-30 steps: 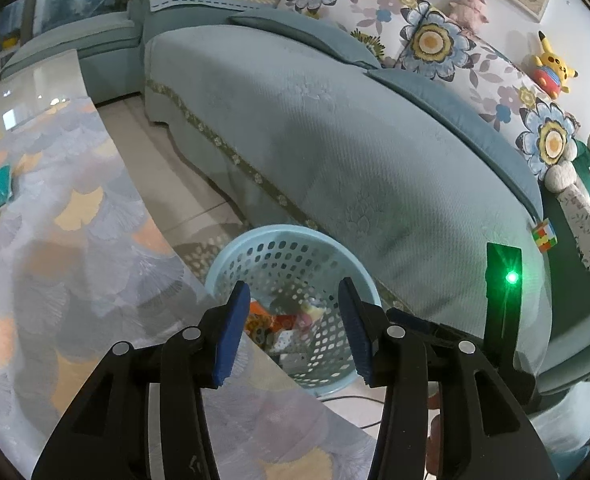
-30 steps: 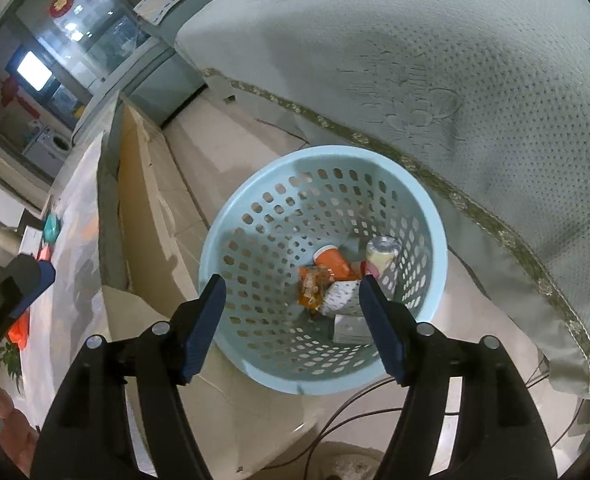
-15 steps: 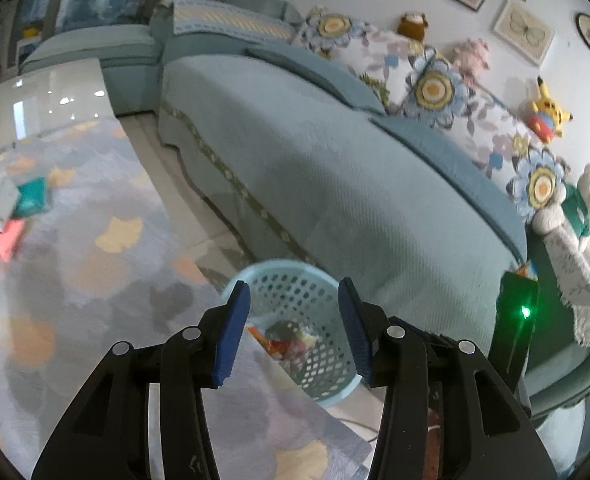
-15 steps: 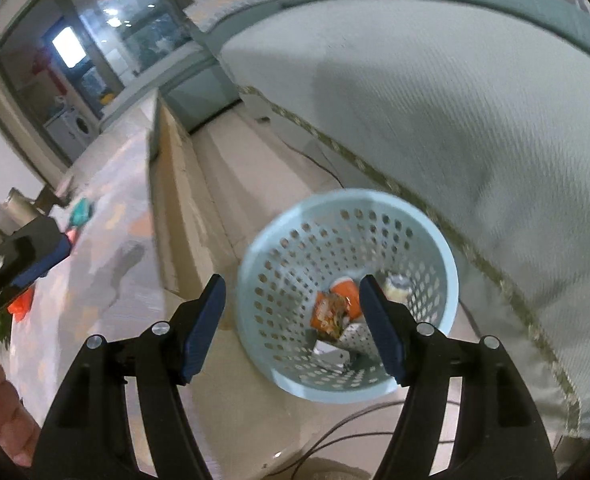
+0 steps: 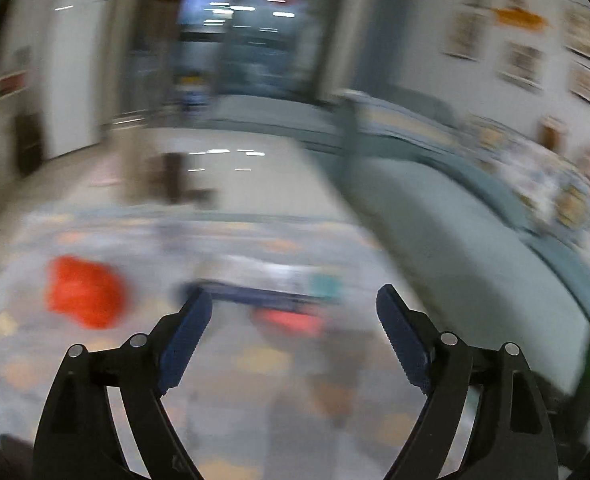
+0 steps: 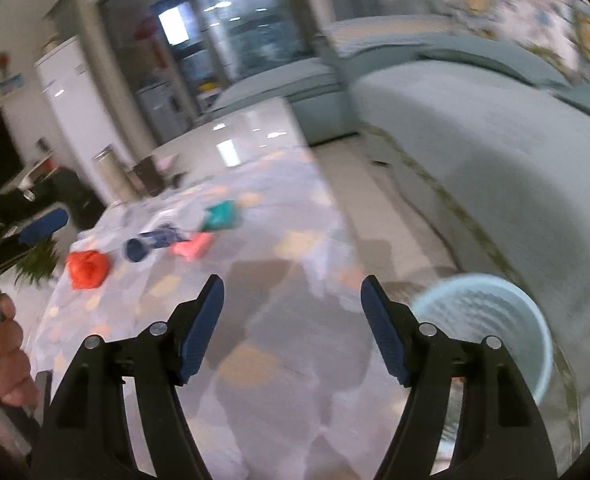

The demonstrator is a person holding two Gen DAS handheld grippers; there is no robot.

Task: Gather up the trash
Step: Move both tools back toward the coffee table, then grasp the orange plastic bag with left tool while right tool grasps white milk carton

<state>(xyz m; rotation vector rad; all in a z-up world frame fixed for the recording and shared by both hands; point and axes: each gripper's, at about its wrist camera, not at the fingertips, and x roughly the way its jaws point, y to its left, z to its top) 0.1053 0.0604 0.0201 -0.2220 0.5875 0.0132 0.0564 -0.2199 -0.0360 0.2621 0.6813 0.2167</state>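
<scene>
Both views are blurred by motion. My left gripper (image 5: pixel 294 312) is open and empty above the patterned table (image 5: pixel 255 400). Ahead of it lie a crumpled orange-red piece (image 5: pixel 83 292), a pink packet (image 5: pixel 291 322), a dark blue tube (image 5: pixel 251 294) and a teal packet (image 5: pixel 323 284). My right gripper (image 6: pixel 292 300) is open and empty over the table (image 6: pixel 279 360). The same trash shows farther off in its view: the orange-red piece (image 6: pixel 88 269), blue tube (image 6: pixel 151 242), pink packet (image 6: pixel 193 246), teal packet (image 6: pixel 221 216). The light blue perforated basket (image 6: pixel 491 320) stands on the floor at lower right.
A long teal sofa (image 6: pixel 495 152) runs along the right, with floral cushions (image 6: pixel 535 12) behind. A narrow strip of floor (image 6: pixel 379 208) separates table and sofa. A metal canister (image 6: pixel 113 172) and a dark box (image 6: pixel 151 174) stand at the table's far end. The other hand (image 6: pixel 3 356) is at left.
Both grippers have swung up and away from the basket toward the table top, so the trash on the table is now ahead. Both stay open and empty.
</scene>
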